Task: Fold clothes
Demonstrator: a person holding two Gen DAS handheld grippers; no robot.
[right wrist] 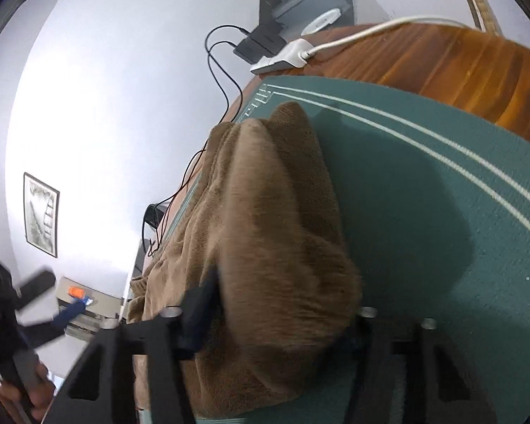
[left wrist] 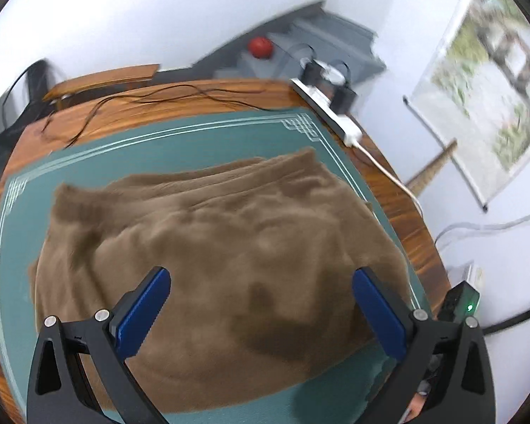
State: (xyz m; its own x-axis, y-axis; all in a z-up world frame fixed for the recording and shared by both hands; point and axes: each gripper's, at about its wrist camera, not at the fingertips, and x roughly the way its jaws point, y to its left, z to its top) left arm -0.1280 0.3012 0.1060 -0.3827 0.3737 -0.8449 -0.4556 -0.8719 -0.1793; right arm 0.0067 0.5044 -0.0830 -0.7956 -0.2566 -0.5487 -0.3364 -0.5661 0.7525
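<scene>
A brown fleece garment (left wrist: 222, 247) lies folded in a thick pile on a green mat (left wrist: 159, 145). My left gripper (left wrist: 261, 279) hovers just above its near part with the blue-padded fingers (left wrist: 141, 314) wide open and empty. In the right wrist view the same garment (right wrist: 272, 233) fills the space between the fingers of my right gripper (right wrist: 282, 304). A thick bunch of the cloth bulges between them, and the fingertips are buried in the fleece. The left gripper also shows blurred at the lower left (right wrist: 28, 304).
The mat lies on a wooden table (left wrist: 194, 100). A white power strip (left wrist: 328, 113) with plugs and a white cord lies along the far right edge, and thin black cables (left wrist: 152, 100) trail across the back. A grey case (left wrist: 300, 42) with a red knob stands behind.
</scene>
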